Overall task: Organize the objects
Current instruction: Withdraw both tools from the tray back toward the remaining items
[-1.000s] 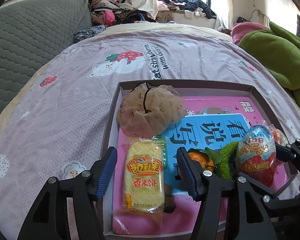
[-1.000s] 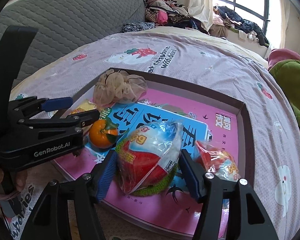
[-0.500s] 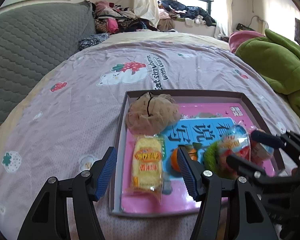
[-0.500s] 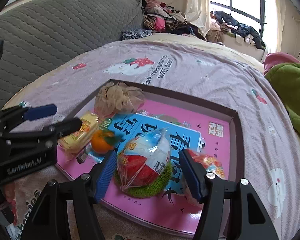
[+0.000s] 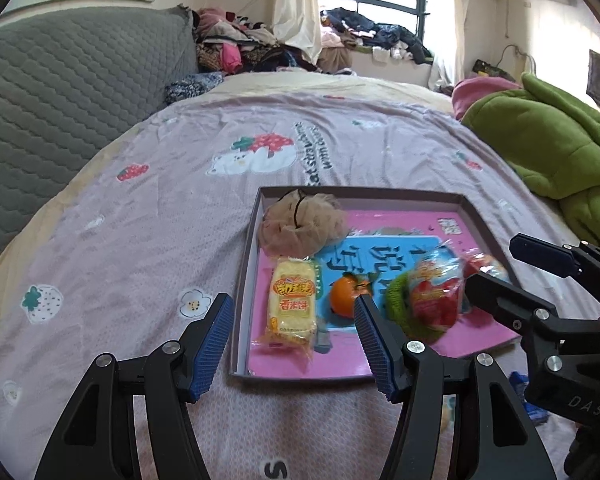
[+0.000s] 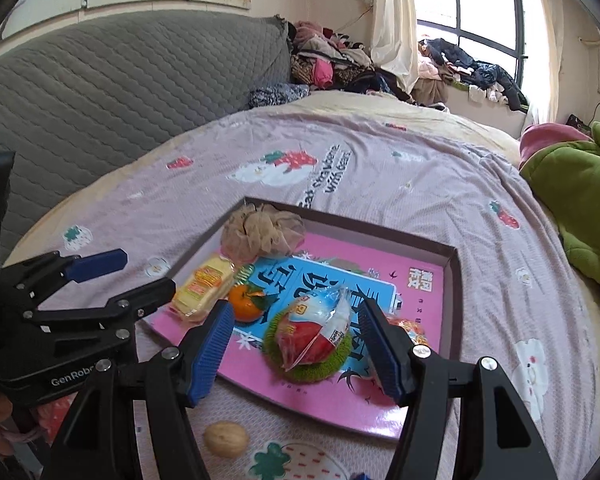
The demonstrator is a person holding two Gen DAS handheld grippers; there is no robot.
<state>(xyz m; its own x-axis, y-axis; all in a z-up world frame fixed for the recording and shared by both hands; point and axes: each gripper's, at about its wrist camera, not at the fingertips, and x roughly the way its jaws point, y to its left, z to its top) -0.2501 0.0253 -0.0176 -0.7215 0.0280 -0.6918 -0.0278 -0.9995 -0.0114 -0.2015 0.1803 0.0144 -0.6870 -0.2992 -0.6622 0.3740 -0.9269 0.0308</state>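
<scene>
Two grippers: we see the left gripper (image 5: 294,340) and the right gripper (image 6: 296,344) both spread wide, nothing between the blue pads of either.
Tray: shallow box tray (image 5: 247,280) with a dark rim lies on the bedspread (image 5: 140,240); its pink and blue liner carries large Chinese characters that we cannot read reliably.
Writing, bedspread: we read "with bears" beside a printed bear and strawberry; the rest of that line is cut off.
Writing, tools: "GenRob" shows on the left gripper's body in the right wrist view; "DAS" shows on the right gripper's body in the left wrist view.
Writing, snack: yellow rice cracker pack (image 5: 291,306) bears red and orange Chinese lettering, too small for us to transcribe.
Tray contents: beige mesh scrunchie (image 5: 302,224) in the far left corner, cracker pack just in front of it, tangerine (image 5: 344,300) beside the pack, bagged red and white toy egg (image 6: 314,334) resting on a green knitted ring (image 6: 310,368), small red packet (image 6: 410,330) to the right of the egg.
Position versus tools: all tray items lie beyond and below both sets of fingertips, apart from them.
Outside tray: one walnut (image 6: 225,439) lies on the bedspread near the tray's front edge.
Change from one second ago: both grippers have pulled back and up; the cracker pack and egg, then framed closely by the jaws, now look smaller and farther off.
</scene>
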